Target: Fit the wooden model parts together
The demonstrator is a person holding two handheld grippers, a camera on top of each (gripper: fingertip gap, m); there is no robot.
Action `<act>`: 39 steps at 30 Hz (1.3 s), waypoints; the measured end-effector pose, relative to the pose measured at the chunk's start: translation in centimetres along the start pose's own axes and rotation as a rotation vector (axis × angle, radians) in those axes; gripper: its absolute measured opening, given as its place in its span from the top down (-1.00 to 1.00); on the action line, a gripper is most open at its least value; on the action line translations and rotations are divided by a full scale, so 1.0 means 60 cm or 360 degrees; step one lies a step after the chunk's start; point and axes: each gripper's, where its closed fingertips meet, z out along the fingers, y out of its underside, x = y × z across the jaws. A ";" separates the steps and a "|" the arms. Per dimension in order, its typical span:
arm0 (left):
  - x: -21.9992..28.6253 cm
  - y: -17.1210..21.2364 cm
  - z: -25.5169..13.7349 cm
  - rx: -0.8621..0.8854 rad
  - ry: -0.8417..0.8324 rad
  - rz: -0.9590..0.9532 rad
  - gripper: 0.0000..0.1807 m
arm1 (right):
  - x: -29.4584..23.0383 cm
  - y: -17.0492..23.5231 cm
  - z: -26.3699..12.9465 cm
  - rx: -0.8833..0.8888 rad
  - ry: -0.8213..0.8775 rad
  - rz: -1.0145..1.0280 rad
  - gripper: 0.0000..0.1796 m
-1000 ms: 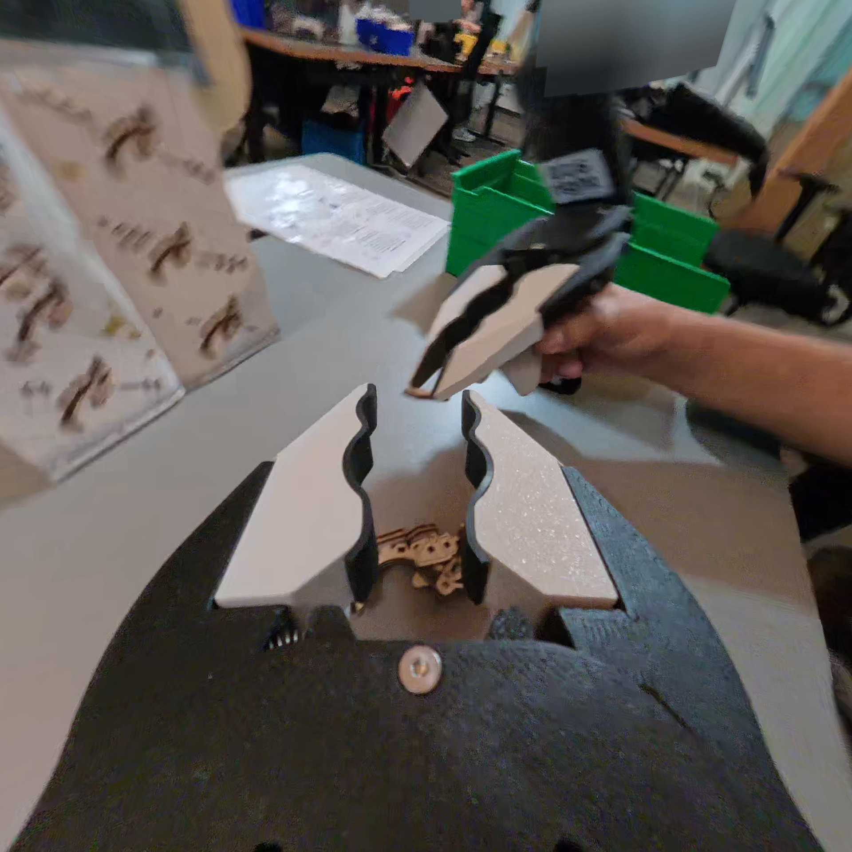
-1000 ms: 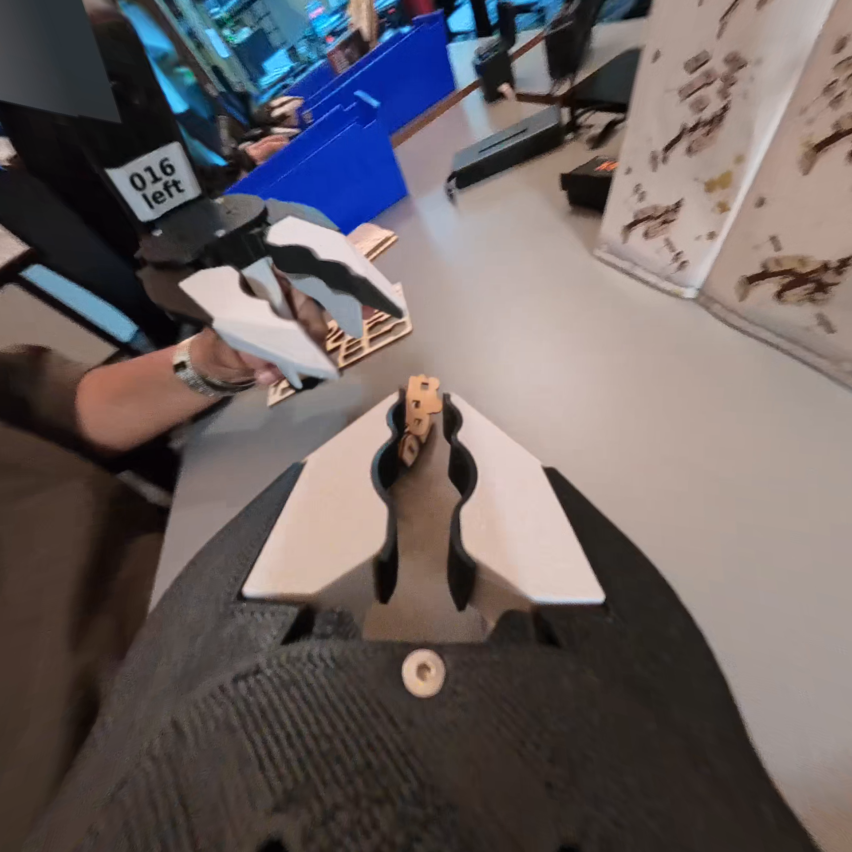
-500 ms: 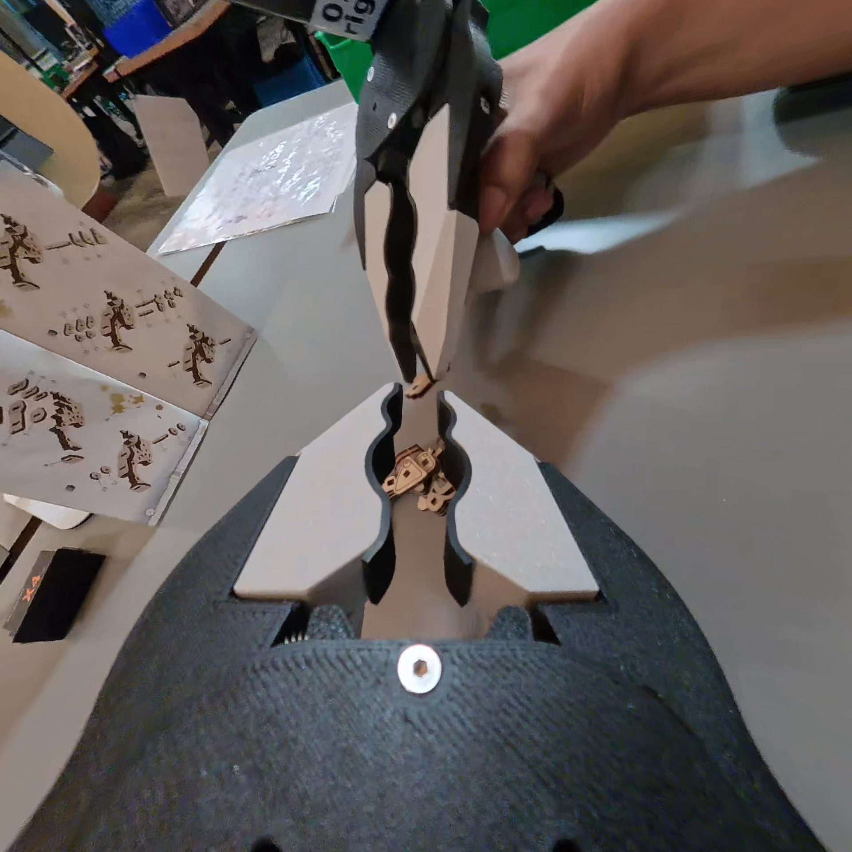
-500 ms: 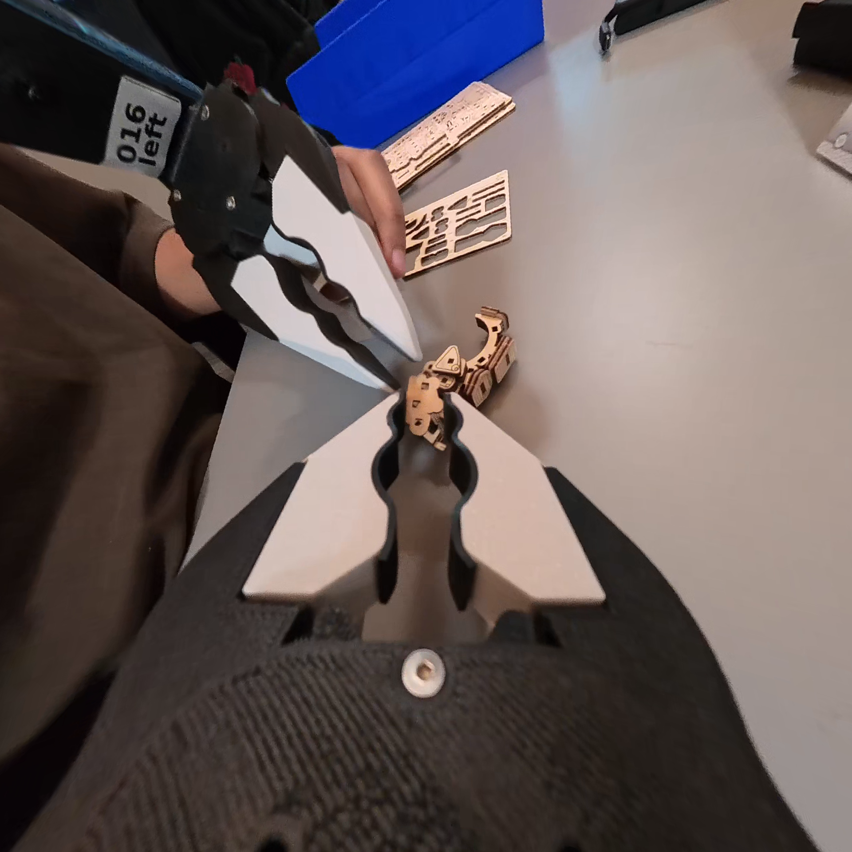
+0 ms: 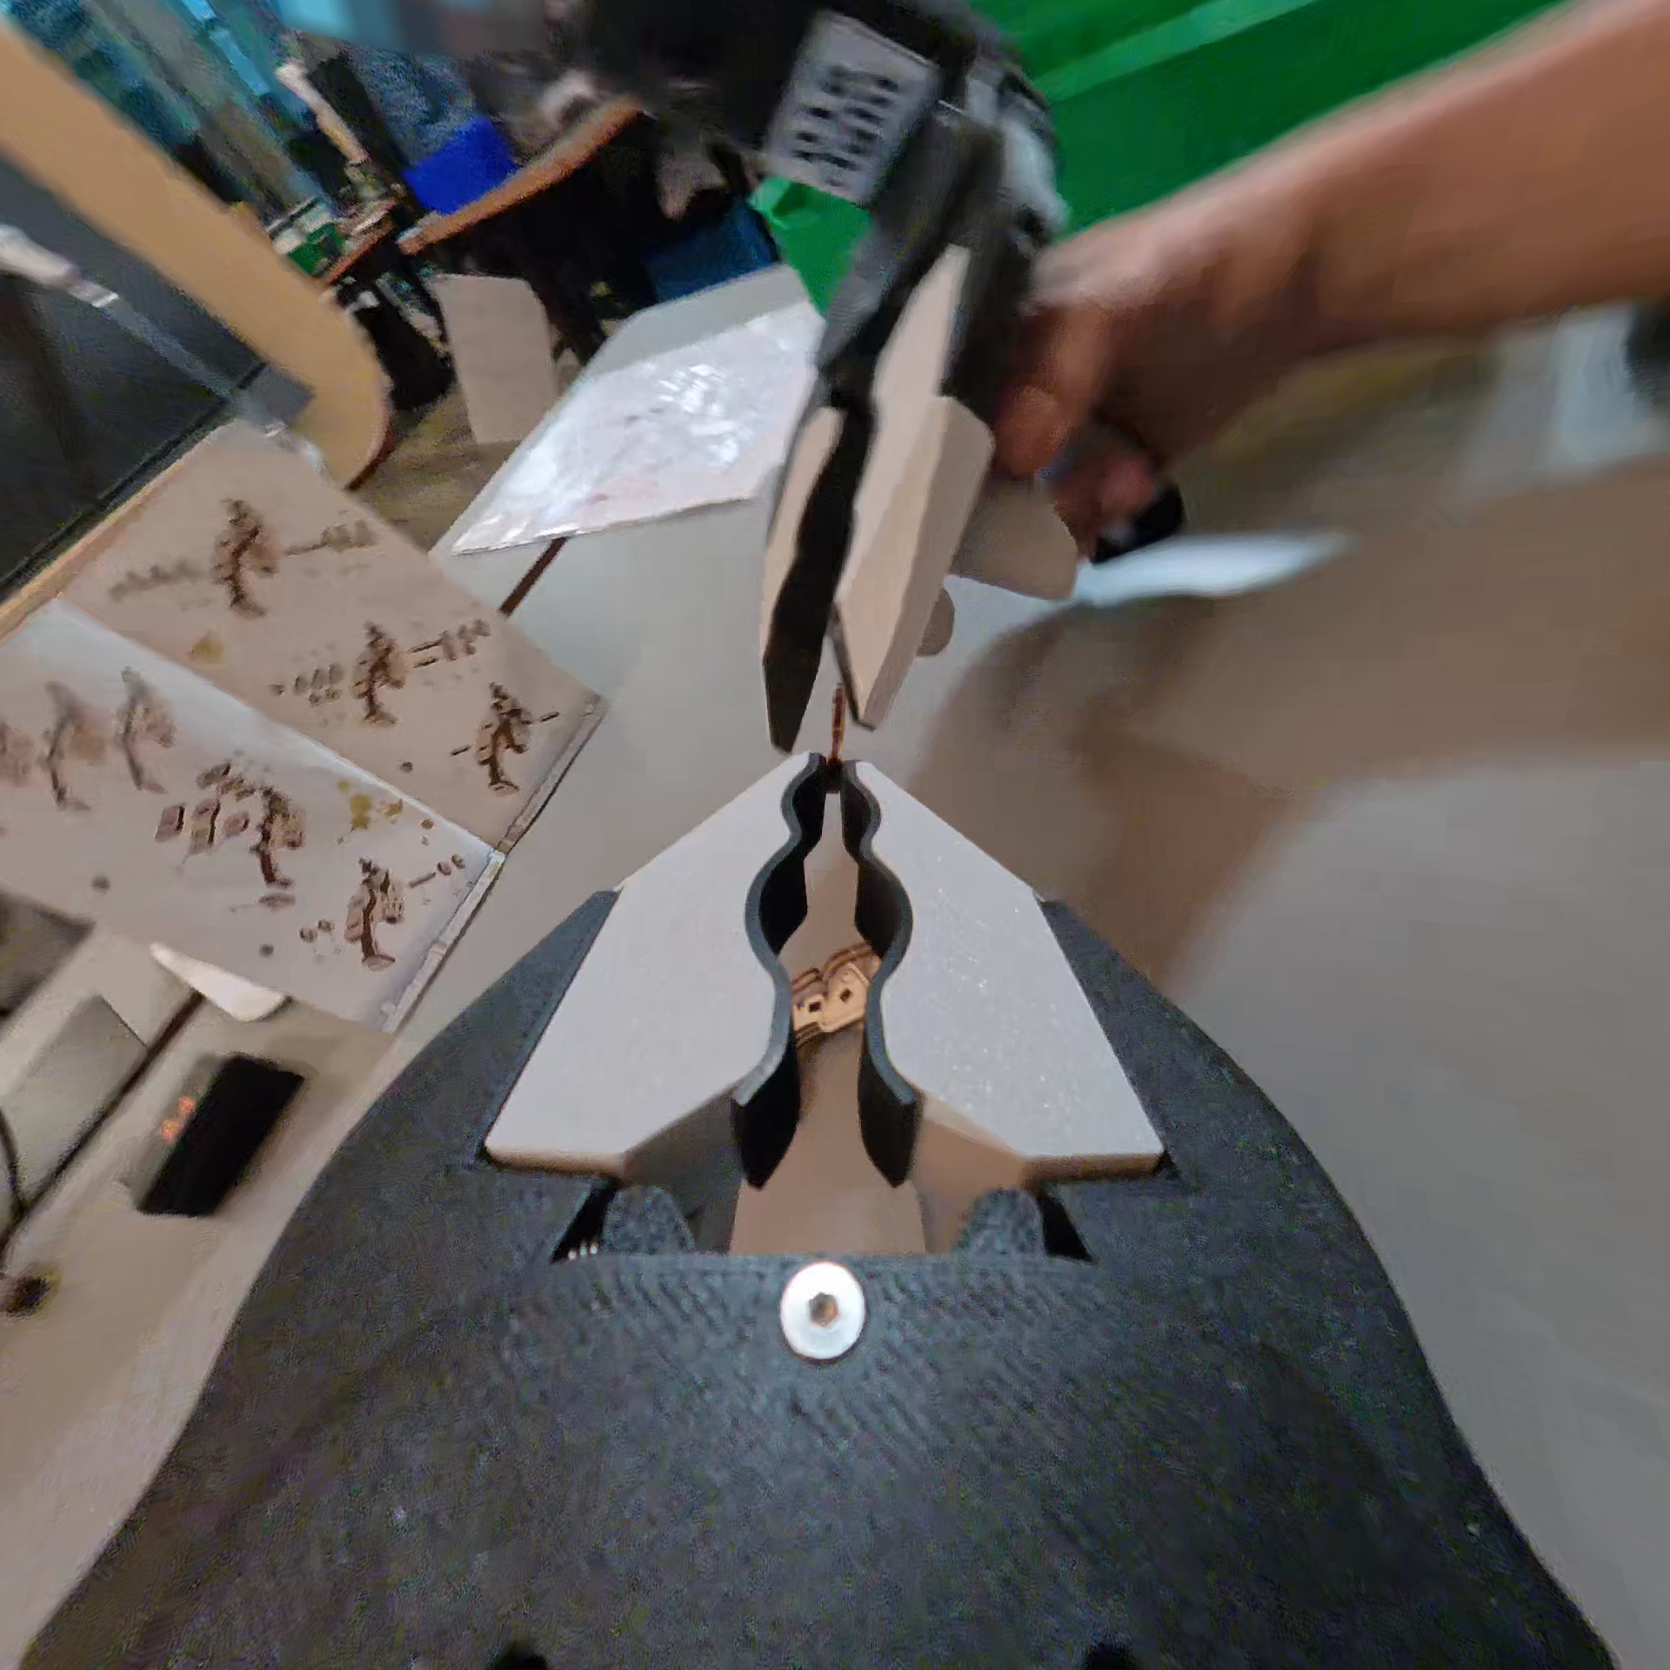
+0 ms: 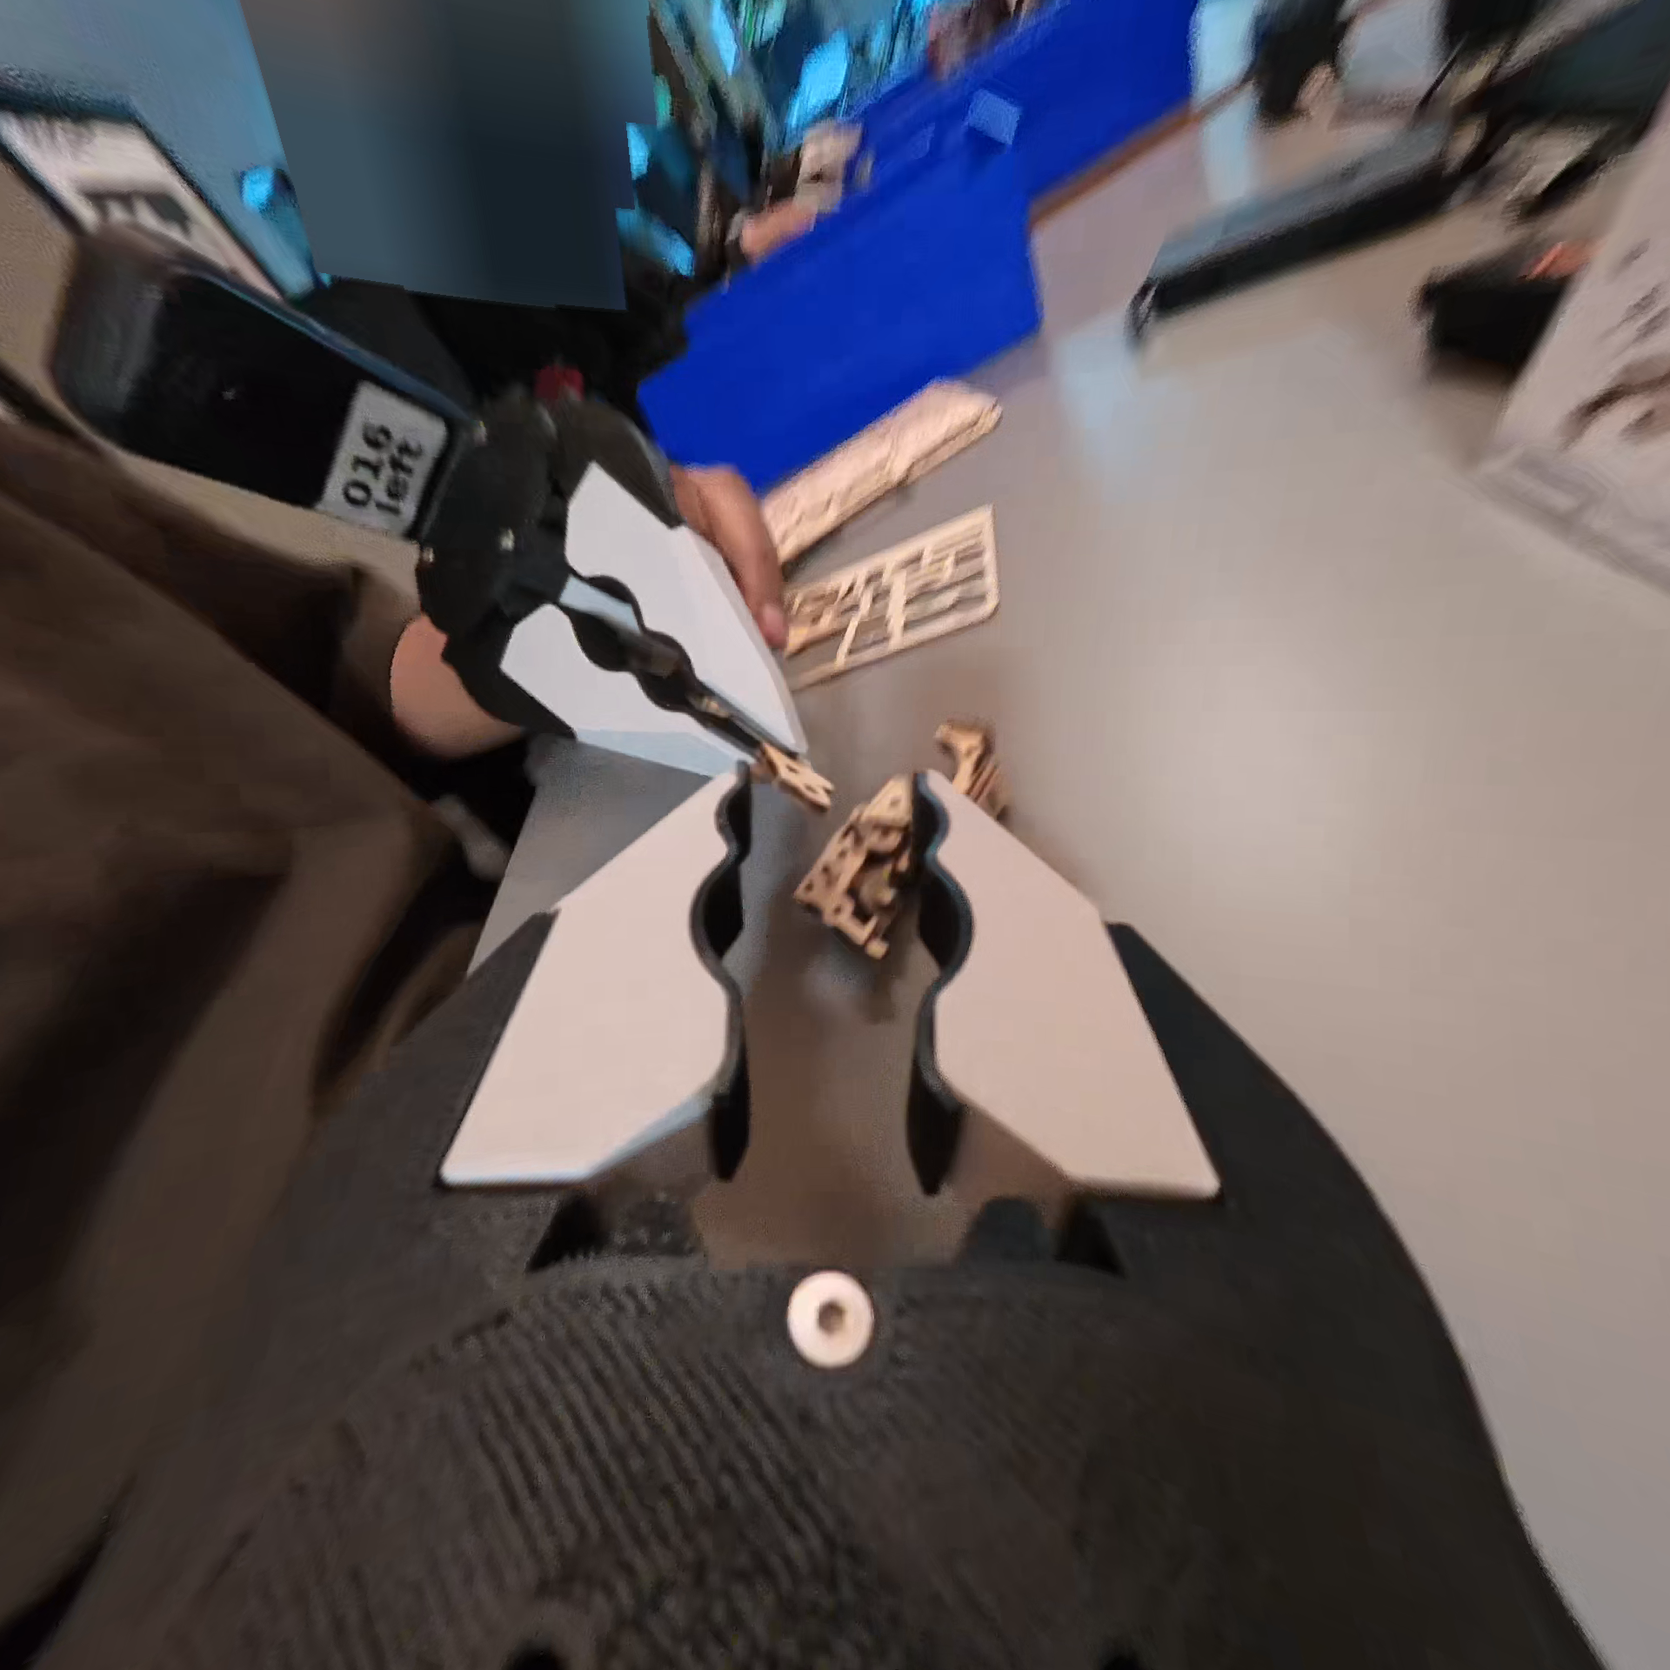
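Spanning the scene: grey counter [image 6: 1310, 813].
Blue bin [image 6: 858, 307]: stood at the counter's far side.
Right tongs [image 6: 827, 795]: spread wide, gripping nothing; wooden model body [image 6: 863, 872] lay against the right finger.
Left tongs [image 5: 824, 768]: tips pinched on a small wooden piece [image 6: 795, 775].
Punched wooden sheet [image 6: 904, 587]: lay flat beyond.

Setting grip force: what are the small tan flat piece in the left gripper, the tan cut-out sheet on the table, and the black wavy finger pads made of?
Small tan flat piece in the left gripper: thin unfinished plywood, likely; pale face, cut holes. Tan cut-out sheet: same look, matte, with open slots. Black wavy finger pads: matte black, rubber or printed plastic; cannot tell.
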 end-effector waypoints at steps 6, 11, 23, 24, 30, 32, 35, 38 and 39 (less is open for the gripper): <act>-0.088 -0.032 -0.034 0.0496 0.0058 -0.1320 1.00 | 0.021 -0.095 -0.033 0.0461 0.0666 -0.0571 0.53; -0.105 0.000 -0.024 0.0675 0.0297 -0.2057 1.00 | 0.017 -0.085 0.021 0.0342 0.1089 -0.0909 0.63; -0.089 -0.021 -0.022 0.0565 0.0026 -0.1406 1.00 | 0.001 -0.080 0.044 0.0784 0.0511 0.0269 0.58; -0.083 -0.021 -0.018 0.0535 0.0033 -0.1359 1.00 | -0.001 -0.083 0.039 0.0813 0.0504 0.0273 0.57; -0.052 -0.027 -0.002 0.0420 -0.0015 -0.1077 1.00 | -0.002 -0.093 0.016 0.0896 0.0501 0.0267 0.93; -0.052 -0.026 -0.002 0.0407 -0.0062 -0.1024 1.00 | -0.002 -0.092 0.018 0.0862 0.0490 0.0247 0.93; -0.057 -0.026 -0.006 0.0450 -0.0007 -0.1111 1.00 | -0.005 -0.097 0.015 0.0830 0.0502 0.0142 0.93; -0.077 -0.029 -0.021 0.0648 0.0168 -0.1507 1.00 | -0.008 -0.116 -0.010 0.0861 0.0607 -0.0130 0.82; -0.086 -0.031 -0.030 0.0756 0.0274 -0.1689 1.00 | -0.006 -0.119 -0.015 0.0817 0.0688 -0.0276 0.78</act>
